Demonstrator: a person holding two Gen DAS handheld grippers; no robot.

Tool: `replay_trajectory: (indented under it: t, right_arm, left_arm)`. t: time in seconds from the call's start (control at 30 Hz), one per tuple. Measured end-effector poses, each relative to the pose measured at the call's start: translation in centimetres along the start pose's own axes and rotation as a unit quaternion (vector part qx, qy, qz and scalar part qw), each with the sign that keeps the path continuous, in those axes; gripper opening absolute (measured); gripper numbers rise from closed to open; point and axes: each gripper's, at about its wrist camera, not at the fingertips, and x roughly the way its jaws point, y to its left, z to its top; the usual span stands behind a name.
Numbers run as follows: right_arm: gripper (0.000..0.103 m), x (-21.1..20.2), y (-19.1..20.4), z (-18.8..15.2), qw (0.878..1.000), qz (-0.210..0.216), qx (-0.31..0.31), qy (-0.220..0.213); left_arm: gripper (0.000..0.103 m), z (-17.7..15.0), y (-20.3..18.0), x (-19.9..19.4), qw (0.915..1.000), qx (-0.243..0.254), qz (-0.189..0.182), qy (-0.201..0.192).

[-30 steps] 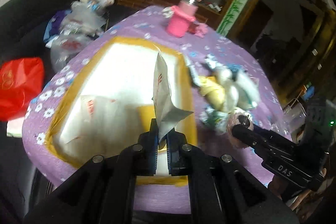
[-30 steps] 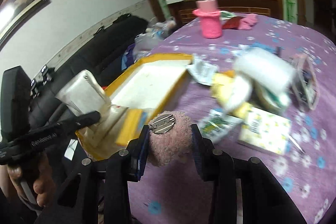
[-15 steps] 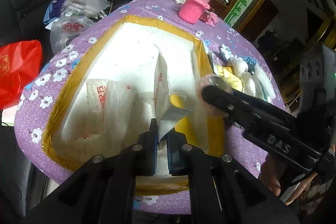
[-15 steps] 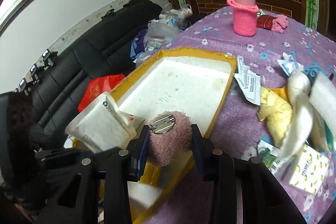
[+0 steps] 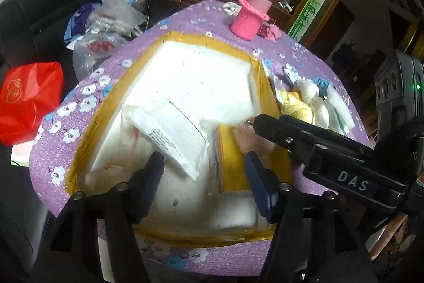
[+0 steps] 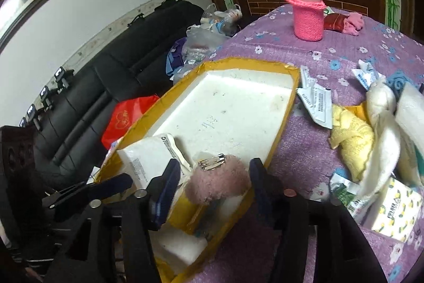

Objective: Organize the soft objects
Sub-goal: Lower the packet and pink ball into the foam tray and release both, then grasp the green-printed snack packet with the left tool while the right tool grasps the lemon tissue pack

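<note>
A white foam tray with a yellow taped rim (image 5: 159,49) (image 6: 228,62) lies on the purple flowered table. A white tissue packet (image 5: 169,134) (image 6: 148,153) lies in its near end. My left gripper (image 5: 202,177) is open above the packet, apart from it. A pink fuzzy brooch with a metal pin (image 6: 217,182) (image 5: 251,139) rests in the tray's near corner. My right gripper (image 6: 209,190) is open, its fingers on either side of the brooch without pressing it. The right gripper also shows in the left wrist view (image 5: 265,123).
A heap of soft things lies right of the tray: a yellow cloth (image 6: 352,137), white cloths (image 6: 381,102), tissue packs (image 6: 389,206). A pink knitted bottle sleeve (image 6: 308,15) stands at the far side. A black sofa with a red bag (image 5: 26,102) is left.
My left gripper has opened and let the white packet fall into the tray. My right gripper has moved over the tray and opened, leaving the pink brooch in it.
</note>
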Motion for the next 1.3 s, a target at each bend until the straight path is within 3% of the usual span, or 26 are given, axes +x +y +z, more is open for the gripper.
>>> replay_trajectory:
  t: [0.27, 0.4, 0.9, 1.3]
  right_arm:
    - [0.075, -4.2, -2.7, -2.3, 0.999, -0.004, 0.032, -0.020]
    - [0.079, -5.9, -4.8, -3.5, 0.998, 0.004, 0.056, -0.019]
    - [0.083, -12.9, -15.5, -8.8, 0.984, -0.037, 0.172, -0.026]
    - [0.083, -15.1, -19.3, -10.0, 0.975, -0.011, 0.221, -0.032]
  left_arm:
    - [0.062, 0.4, -1.5, -2.6, 0.9976, 0.002, 0.018, -0.067]
    - [0.062, 0.3, -3.8, -3.3, 0.9962, 0.029, 0.004, -0.082]
    - [0.062, -1.0, -12.4, 0.9, 0.9929, 0.097, -0.068, 0.011]
    - [0.062, -2.2, -15.3, 4.0, 0.9890, 0.127, -0.053, 0.053]
